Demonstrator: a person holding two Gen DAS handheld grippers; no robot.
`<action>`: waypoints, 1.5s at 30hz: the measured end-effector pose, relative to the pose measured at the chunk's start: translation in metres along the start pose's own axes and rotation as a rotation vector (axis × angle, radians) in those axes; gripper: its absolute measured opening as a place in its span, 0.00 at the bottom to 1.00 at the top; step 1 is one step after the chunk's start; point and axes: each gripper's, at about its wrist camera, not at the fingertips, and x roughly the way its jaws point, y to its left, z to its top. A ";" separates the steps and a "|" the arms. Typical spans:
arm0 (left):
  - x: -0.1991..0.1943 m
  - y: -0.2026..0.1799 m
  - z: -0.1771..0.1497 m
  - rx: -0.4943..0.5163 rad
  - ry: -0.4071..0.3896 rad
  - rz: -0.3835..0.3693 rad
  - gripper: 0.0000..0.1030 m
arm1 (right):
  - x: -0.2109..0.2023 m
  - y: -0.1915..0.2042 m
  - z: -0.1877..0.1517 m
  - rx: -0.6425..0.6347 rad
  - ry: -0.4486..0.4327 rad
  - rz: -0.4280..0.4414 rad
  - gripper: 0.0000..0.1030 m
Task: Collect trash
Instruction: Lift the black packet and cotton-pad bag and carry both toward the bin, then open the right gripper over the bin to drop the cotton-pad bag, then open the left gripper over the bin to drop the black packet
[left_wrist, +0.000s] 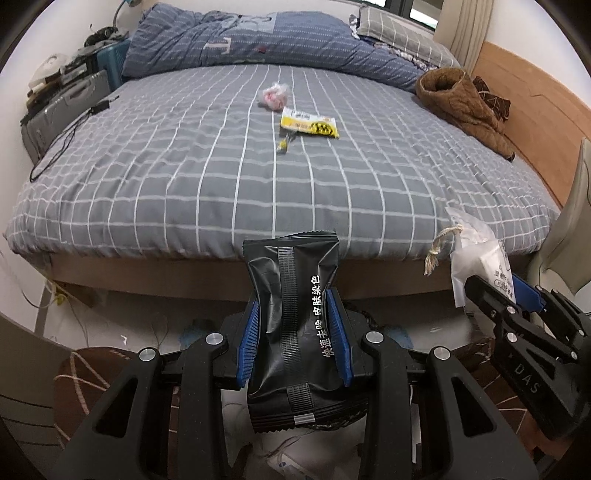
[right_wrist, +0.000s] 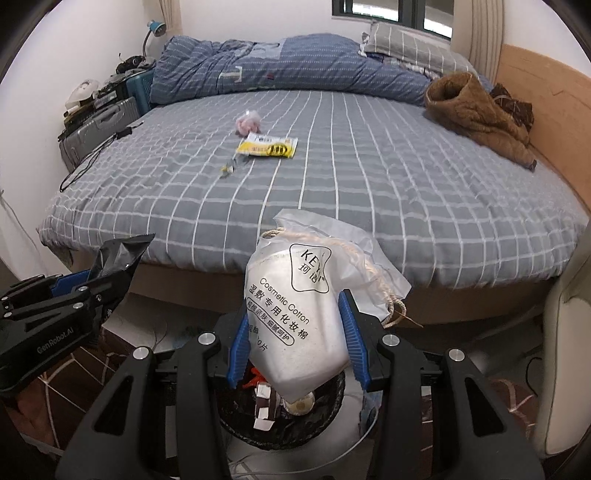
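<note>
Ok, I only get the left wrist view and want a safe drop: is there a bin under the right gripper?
Observer: Yes, the right wrist view shows a black-lined bin below the right gripper.
Operator: Is its grip on the pouch firm?
Observer: Both blue pads press the sides of the white pouch.
Operator: Is the bin empty?
Observer: No, a white-and-brown carton and an orange scrap lie inside.

Glossy black foil packet (left_wrist: 291, 332); woven checked cloth bedsheet (left_wrist: 221, 177).
</note>
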 end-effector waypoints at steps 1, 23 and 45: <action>0.003 0.001 -0.003 0.000 0.005 0.000 0.33 | 0.003 0.001 -0.004 -0.004 0.006 -0.002 0.41; 0.118 0.031 -0.033 -0.038 0.188 0.028 0.33 | 0.118 0.020 -0.044 -0.033 0.241 0.068 0.42; 0.135 0.010 -0.044 0.002 0.229 0.011 0.33 | 0.116 -0.005 -0.046 -0.031 0.213 -0.027 0.87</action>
